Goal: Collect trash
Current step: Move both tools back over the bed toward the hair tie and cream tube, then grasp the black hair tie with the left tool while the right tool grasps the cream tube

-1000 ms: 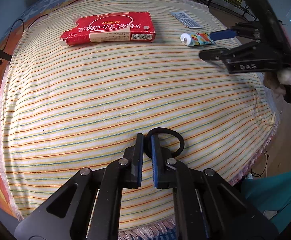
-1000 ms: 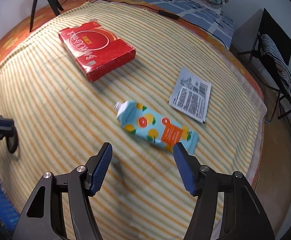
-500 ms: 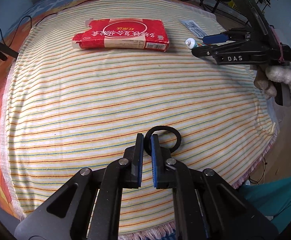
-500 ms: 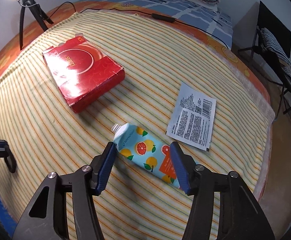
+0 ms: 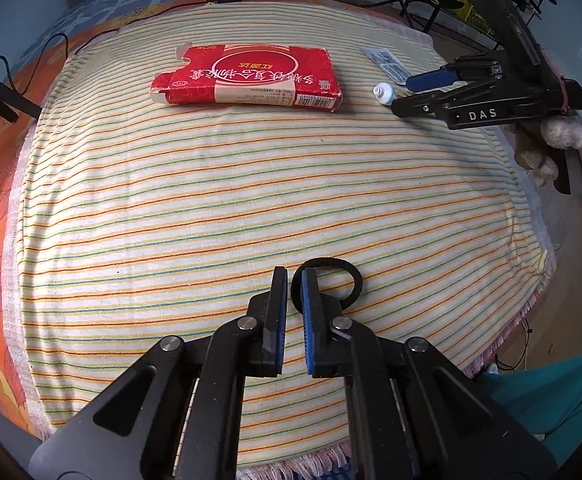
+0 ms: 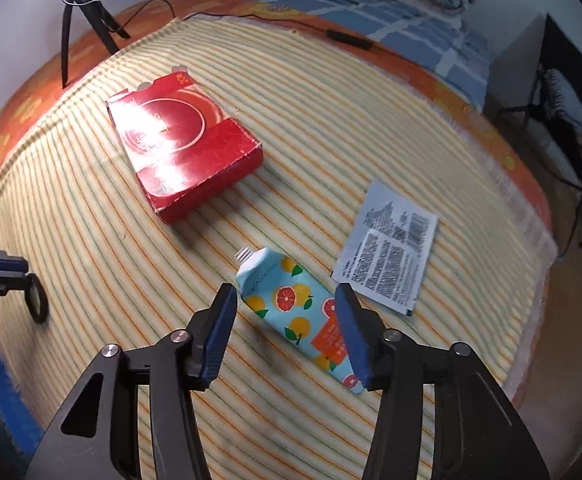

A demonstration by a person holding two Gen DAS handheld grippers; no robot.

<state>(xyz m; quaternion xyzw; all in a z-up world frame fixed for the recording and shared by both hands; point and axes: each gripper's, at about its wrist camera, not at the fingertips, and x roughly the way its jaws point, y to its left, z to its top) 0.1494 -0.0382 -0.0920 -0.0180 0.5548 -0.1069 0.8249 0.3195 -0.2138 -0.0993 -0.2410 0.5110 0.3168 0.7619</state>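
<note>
The left tool (image 5: 292,286) has its blue-padded fingers drawn nearly together, a thin gap between them, pinching the edge of a black ring-shaped band (image 5: 333,282) that hangs just above the striped bedspread (image 5: 211,208) near its front edge. The bedspread is a soft woven cloth, cream with thin orange, green and yellow lines, fringed along its border. Farther back lies a flat red cardboard box (image 5: 251,78), glossy, with a white circle and Chinese lettering, one end flap torn open. To the right of it the right tool (image 6: 287,312) stands wide apart, its fingers straddling a light-blue squeeze tube (image 6: 291,304) printed with oranges and grapefruit slices; whether the pads touch the tube cannot be told. The tube lies flat on the bedspread, its white threaded neck pointing toward the box. Just right of the tube rests a flat silver sachet (image 6: 391,248) covered with small print and a barcode.
</note>
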